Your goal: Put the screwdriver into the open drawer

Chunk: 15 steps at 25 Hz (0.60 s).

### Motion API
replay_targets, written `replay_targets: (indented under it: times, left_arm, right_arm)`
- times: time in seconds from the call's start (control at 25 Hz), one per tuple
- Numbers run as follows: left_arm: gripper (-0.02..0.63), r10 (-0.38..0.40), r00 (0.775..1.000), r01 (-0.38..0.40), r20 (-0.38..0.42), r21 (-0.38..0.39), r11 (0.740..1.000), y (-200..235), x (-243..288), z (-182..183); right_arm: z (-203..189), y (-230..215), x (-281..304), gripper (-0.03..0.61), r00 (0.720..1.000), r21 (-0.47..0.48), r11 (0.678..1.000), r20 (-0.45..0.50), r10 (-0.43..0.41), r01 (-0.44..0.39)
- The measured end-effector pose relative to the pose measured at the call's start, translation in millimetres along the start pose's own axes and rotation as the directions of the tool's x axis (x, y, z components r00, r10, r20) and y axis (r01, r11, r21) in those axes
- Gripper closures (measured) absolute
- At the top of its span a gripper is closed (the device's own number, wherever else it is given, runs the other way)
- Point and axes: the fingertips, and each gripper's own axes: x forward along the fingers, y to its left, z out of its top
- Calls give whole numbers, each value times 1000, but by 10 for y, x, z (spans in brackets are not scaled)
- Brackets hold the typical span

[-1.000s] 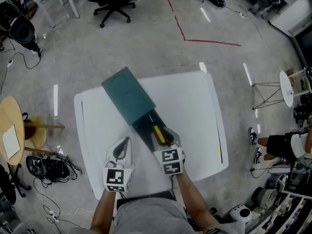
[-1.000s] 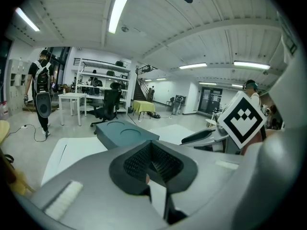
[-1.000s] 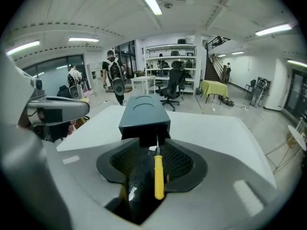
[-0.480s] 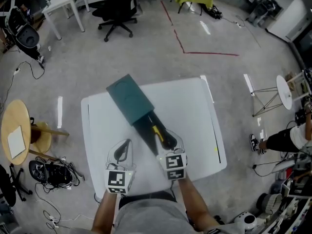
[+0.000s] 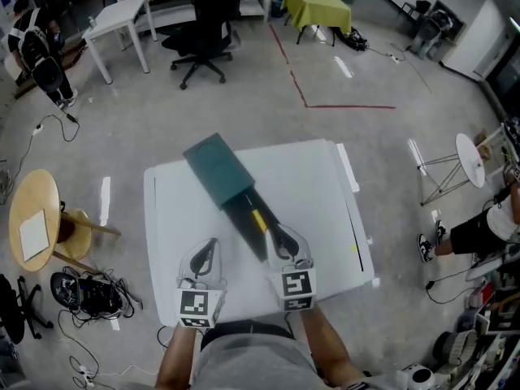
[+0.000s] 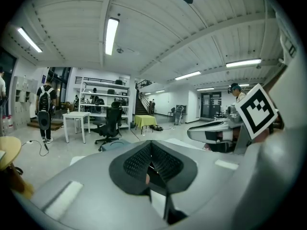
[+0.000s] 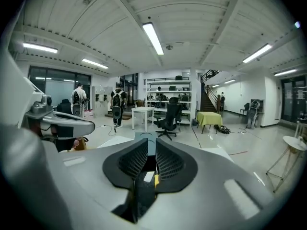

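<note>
Grey floor (image 5: 244, 96) holds a black office chair (image 5: 201, 23), white desk (image 5: 122, 10), green-draped table (image 5: 317, 6)

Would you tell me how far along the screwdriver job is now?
Done: the yellow screwdriver lies in the open drawer. In hand: nothing. The jaws of the right gripper have just been closing with nothing between them. Left: nothing that shows, so the task looks complete.

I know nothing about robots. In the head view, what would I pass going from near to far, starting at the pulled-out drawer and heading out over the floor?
Open drawer with the screwdriver lying in it → teal cabinet → black office chair.
</note>
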Motion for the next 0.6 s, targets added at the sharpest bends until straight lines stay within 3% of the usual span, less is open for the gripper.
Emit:
replay_targets:
  times: [0.6]
  left_arm:
    - [603,44,998,-45,44,26,999,-258,-639,125]
  right_arm:
    - [29,145,-795,568,994,16,1000,109,-6,4]
